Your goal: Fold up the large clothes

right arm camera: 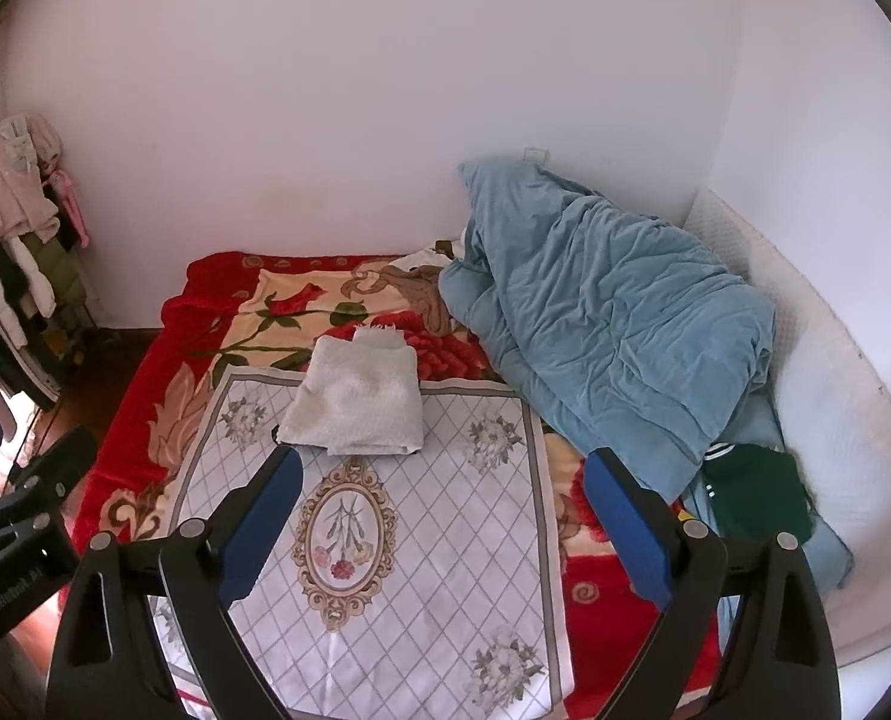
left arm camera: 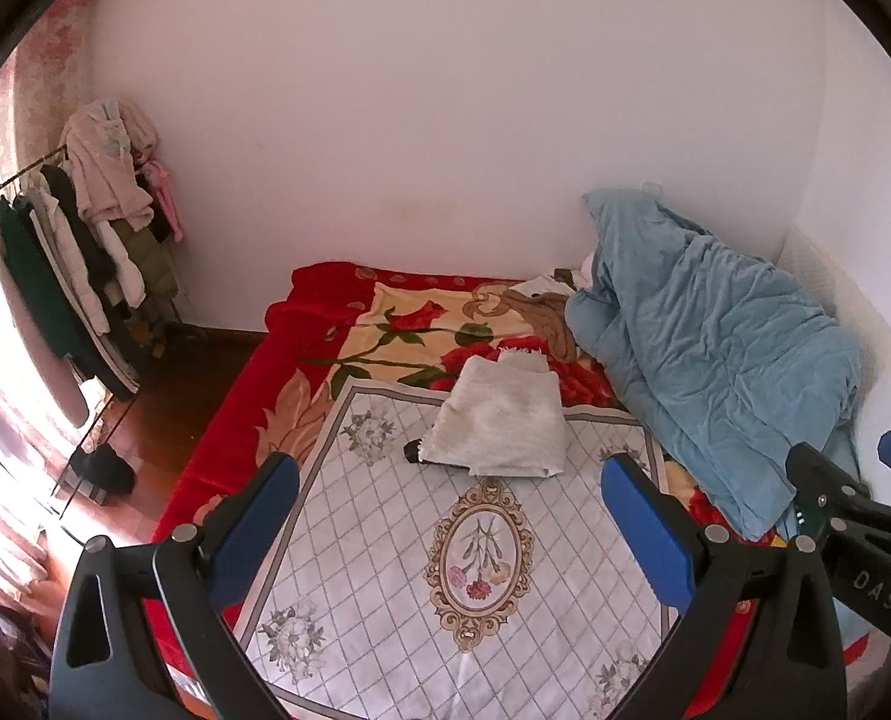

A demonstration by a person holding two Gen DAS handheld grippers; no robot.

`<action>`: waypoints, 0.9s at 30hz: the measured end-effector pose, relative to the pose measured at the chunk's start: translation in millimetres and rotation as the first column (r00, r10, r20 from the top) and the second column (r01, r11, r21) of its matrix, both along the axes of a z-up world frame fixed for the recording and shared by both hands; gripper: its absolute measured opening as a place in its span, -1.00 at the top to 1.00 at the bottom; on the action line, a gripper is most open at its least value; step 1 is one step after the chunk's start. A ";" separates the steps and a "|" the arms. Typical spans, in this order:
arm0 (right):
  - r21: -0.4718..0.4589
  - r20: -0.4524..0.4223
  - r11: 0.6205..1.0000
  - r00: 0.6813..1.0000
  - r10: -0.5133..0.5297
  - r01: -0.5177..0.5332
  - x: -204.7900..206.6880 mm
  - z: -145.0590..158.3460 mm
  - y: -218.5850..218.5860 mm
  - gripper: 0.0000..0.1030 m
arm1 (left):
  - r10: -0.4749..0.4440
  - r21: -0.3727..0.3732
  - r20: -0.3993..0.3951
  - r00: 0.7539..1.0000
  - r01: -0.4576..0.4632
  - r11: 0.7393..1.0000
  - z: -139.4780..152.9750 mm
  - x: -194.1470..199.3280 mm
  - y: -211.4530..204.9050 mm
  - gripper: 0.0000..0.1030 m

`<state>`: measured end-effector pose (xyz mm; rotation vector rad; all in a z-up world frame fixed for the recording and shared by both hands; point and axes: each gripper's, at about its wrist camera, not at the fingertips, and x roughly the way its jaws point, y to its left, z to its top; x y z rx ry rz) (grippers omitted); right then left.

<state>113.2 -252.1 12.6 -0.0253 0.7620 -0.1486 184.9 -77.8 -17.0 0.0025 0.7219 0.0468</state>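
I am holding both grippers above the bed, each camera looking down over its own blue-padded fingers. The left gripper point(left arm camera: 448, 516) is hanging with its jaws spread wide and nothing between them. The right gripper point(right arm camera: 442, 516) is doing the same, jaws released and empty; its black frame is also showing at the right edge of the left wrist view.

The folded white garment point(left arm camera: 499, 420) is lying in the middle of the frame, a neat rectangular bundle resting on the far edge of the white diamond-patterned sheet point(left arm camera: 421, 570) and partly overlapping the red floral blanket point(left arm camera: 235, 420) behind it. A small dark object is peeking out at the bundle's lower left corner; I cannot tell what it is. Neither gripper is touching the garment; both are sitting well below it in the frame.

A crumpled blue quilt point(right arm camera: 613, 324) is piling up in the right half of the frame against the white wall, with a dark green garment point(right arm camera: 757, 492) lying at its lower right edge. In the upper left of the left wrist view, a clothes rack point(left arm camera: 85, 252) is standing loaded with hanging clothes.
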 end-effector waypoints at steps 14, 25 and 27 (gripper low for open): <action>-0.004 0.005 1.000 1.000 0.014 -0.014 0.6 -1.5 -1.1 -0.89 | 0.008 0.003 0.009 1.000 -0.008 1.000 5.3 -0.3 -0.1 -1.00; -0.014 0.004 1.000 1.000 0.027 -0.027 10.6 1.8 1.5 -0.89 | 0.010 0.003 0.011 1.000 -0.010 1.000 5.7 0.0 -1.3 -1.00; -0.014 0.004 1.000 1.000 0.027 -0.027 10.5 1.4 1.7 -0.89 | 0.010 0.004 0.010 1.000 -0.010 1.000 5.0 0.4 -0.8 -1.00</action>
